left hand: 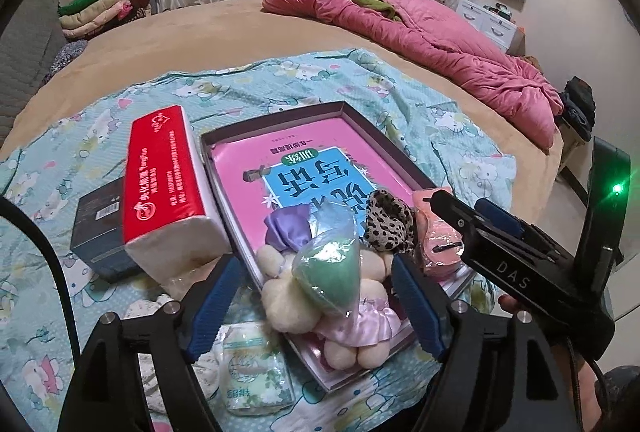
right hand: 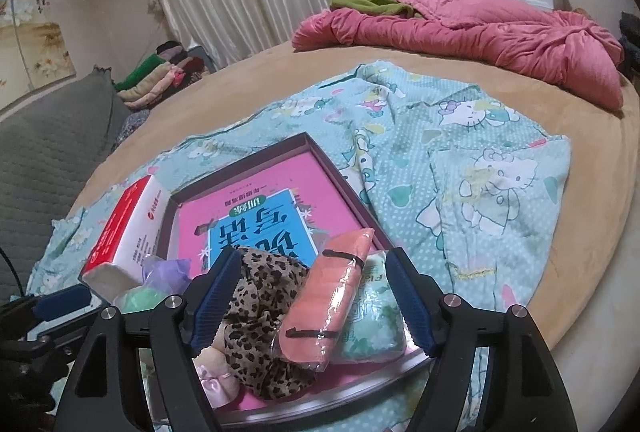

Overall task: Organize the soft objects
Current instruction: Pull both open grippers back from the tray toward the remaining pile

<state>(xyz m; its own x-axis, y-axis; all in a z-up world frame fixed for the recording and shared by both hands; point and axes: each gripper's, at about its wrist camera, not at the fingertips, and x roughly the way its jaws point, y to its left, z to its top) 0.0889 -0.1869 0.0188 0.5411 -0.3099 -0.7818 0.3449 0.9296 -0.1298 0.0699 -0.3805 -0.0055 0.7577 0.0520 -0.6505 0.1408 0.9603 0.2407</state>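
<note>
A shallow dark box (left hand: 276, 118) with a pink book inside lies on a patterned cloth on the bed. In its near end lie a bagged green sponge (left hand: 330, 272), a cream plush (left hand: 286, 302), a purple scrunchie (left hand: 286, 230), a leopard scrunchie (left hand: 390, 222) and a pink scrunchie (left hand: 360, 328). My left gripper (left hand: 316, 296) is open with the green sponge between its fingers. My right gripper (right hand: 310, 296) is open over the box; a wrapped pink item (right hand: 326, 292) and the leopard scrunchie (right hand: 260, 296) lie between its fingers, beside a green tissue pack (right hand: 372, 324).
A red tissue pack (left hand: 168, 176) leans on a dark small box (left hand: 98, 228) left of the tray. A second green tissue pack (left hand: 252, 372) lies on the cloth by my left gripper. A pink quilt (right hand: 480, 28) lies at the bed's far side. Folded clothes (left hand: 100, 6) are stacked far left.
</note>
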